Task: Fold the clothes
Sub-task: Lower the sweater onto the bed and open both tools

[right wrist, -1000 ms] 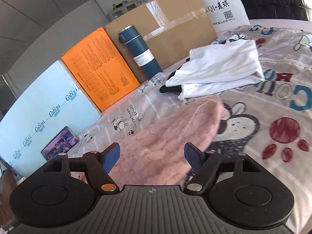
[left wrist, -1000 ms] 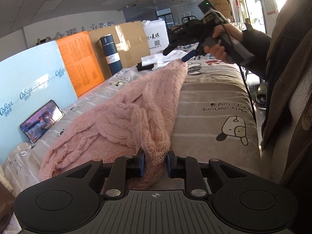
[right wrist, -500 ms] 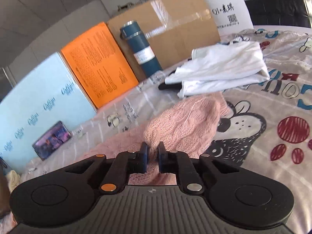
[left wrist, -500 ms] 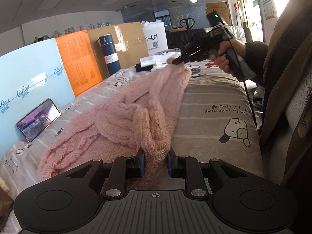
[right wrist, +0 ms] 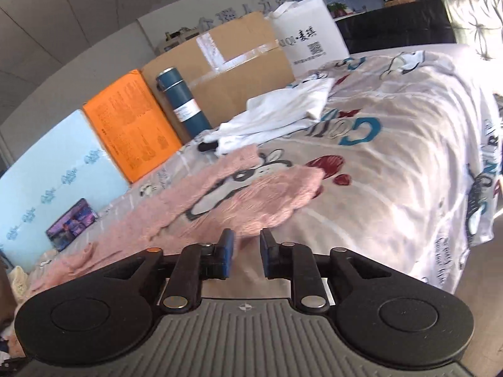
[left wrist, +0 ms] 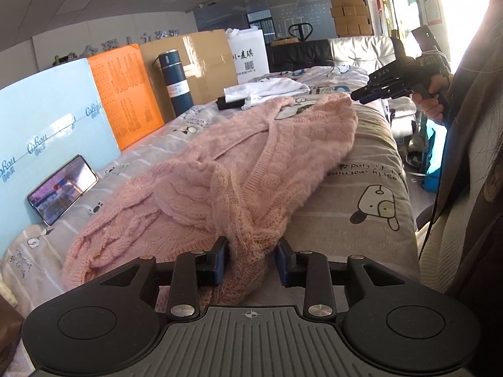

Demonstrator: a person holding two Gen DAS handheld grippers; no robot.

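Left gripper [left wrist: 251, 260]: my jaws have just been opening; the bunched near end of the pink knit sweater [left wrist: 239, 169] sits between them, pads no longer pressing it.
Right gripper [right wrist: 245, 257]: my jaws have just been opening, parted, nothing between them; sweater edge lies just beyond the tips.
Sweater: spread across the cartoon-print bedsheet [left wrist: 371, 188], running from near my left gripper to its far end, which is loosely doubled back.
White garment [right wrist: 283, 113]: far side, beyond the sweater, beside a small black item [right wrist: 207, 147].
Blue flask [left wrist: 176, 84]: upright, far left, against the cardboard box [left wrist: 201, 62].
Phone [left wrist: 63, 193]: left, leaning on the light-blue board [left wrist: 47, 132].
Orange board [left wrist: 124, 94]: between blue board and box.
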